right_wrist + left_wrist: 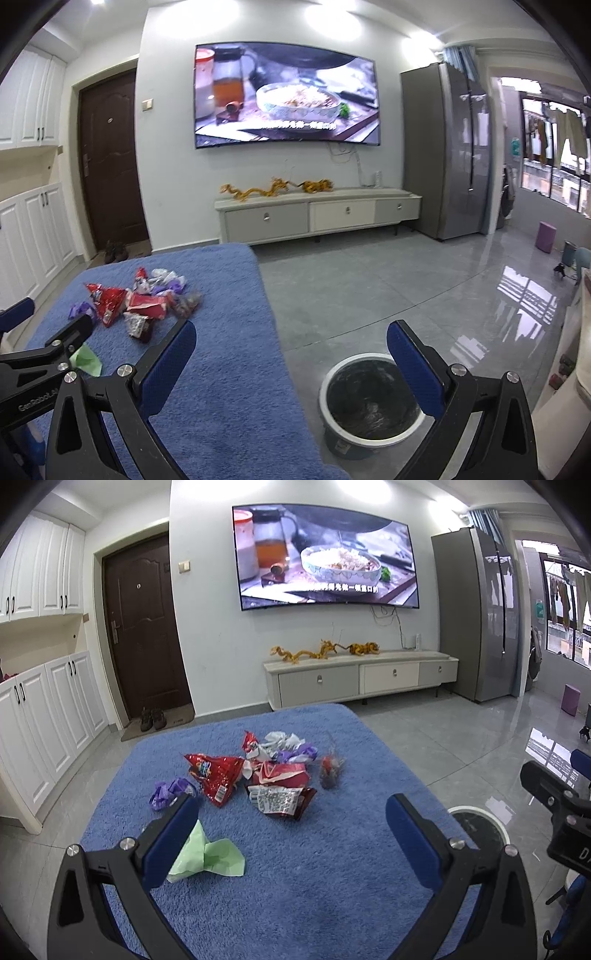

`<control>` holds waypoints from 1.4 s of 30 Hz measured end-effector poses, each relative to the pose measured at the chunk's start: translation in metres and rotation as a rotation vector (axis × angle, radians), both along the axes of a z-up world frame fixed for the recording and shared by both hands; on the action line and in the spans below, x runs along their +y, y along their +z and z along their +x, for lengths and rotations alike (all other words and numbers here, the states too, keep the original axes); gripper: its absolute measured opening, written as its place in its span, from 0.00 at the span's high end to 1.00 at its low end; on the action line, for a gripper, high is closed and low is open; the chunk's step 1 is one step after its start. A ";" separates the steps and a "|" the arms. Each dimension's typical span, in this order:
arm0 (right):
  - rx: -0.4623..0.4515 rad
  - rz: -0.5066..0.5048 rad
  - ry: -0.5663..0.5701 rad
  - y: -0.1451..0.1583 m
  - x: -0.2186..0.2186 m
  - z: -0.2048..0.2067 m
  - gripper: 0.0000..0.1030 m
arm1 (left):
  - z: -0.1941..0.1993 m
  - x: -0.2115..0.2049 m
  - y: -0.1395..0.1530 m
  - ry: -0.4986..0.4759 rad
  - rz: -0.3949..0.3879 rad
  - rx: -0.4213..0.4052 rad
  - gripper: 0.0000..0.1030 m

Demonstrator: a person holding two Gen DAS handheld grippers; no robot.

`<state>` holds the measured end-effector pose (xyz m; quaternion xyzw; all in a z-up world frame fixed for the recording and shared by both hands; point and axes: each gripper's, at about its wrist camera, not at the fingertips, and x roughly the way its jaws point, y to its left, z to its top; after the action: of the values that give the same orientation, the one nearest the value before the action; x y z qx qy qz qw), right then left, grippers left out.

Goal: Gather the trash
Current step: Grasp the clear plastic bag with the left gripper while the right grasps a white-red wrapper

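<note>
Left gripper (291, 834): jaws wide, holding nothing, hovering over the near part of the blue cloth (295, 904).
Right gripper (291, 362): jaws wide and empty, held off the cloth's right edge, with the bin (369, 439) on the floor showing between its fingers.
Green paper (210, 860): nearest piece of trash, lying flat just beside the left finger (170, 845) and partly hidden behind it. Judged the easiest first pick: shift left so the paper sits between the fingers, come down onto a raised fold, then close.
Purple wrapper (166, 792): crumpled, a little farther on the left, apart from the main pile; a clean single grab.
Red bag (216, 775): at the left of the pile, its corner overlapping the neighbours. Pinch a free edge so that only it lifts.
Silver packet (280, 801): printed side up, near edge of the pile, flat and slippery by the look of it; a grip at a curled corner should hold better.
Far pile (284, 749): white and purple wrappers tangled together, with a clear packet (330, 771) at the right; best left till the near pieces are gone.
Risk: the pile of the cloth may snag in the jaws if they close too low.
</note>
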<state>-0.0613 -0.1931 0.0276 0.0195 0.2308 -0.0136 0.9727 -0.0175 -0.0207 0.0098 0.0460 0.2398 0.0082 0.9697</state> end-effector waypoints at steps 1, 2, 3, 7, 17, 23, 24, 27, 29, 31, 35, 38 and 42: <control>0.008 0.005 0.029 0.000 0.004 0.004 0.00 | 0.003 0.005 -0.001 0.006 0.001 0.003 0.01; 0.012 0.006 0.043 0.000 0.006 0.006 0.00 | 0.005 0.011 -0.001 0.014 0.001 0.006 0.01; 0.021 0.008 0.070 0.001 0.011 0.011 0.00 | 0.008 0.018 -0.001 0.025 0.001 0.009 0.01; 0.063 0.012 0.168 -0.001 0.029 0.029 0.00 | 0.016 0.056 -0.006 0.081 -0.005 0.022 0.01; 0.247 0.062 0.384 -0.037 0.077 0.081 0.24 | 0.026 0.165 -0.051 0.219 -0.080 0.167 0.06; 0.337 0.102 0.502 -0.054 0.110 0.116 0.26 | 0.047 0.194 -0.075 0.234 -0.196 0.246 0.15; 0.354 0.109 0.519 -0.057 0.116 0.125 0.26 | 0.052 0.197 -0.078 0.233 -0.208 0.258 0.17; 0.391 0.132 0.548 -0.067 0.128 0.144 0.26 | 0.063 0.204 -0.088 0.222 -0.244 0.292 0.24; 0.410 0.130 0.561 -0.073 0.135 0.155 0.26 | 0.069 0.206 -0.094 0.206 -0.275 0.311 0.24; 0.434 0.135 0.568 -0.081 0.141 0.167 0.26 | 0.074 0.206 -0.101 0.188 -0.303 0.330 0.28; 0.463 0.145 0.572 -0.092 0.149 0.184 0.30 | 0.079 0.209 -0.111 0.163 -0.348 0.366 0.47; 0.482 0.152 0.584 -0.099 0.154 0.191 0.42 | 0.077 0.212 -0.110 0.151 -0.377 0.357 0.59; 0.488 0.167 0.601 -0.103 0.153 0.185 0.68 | 0.070 0.213 -0.105 0.148 -0.379 0.338 0.67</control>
<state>0.1238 -0.0400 -0.0758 0.0263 0.4509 0.2865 0.8449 0.0527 0.1918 -0.0948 -0.1532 0.3984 0.0261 0.9040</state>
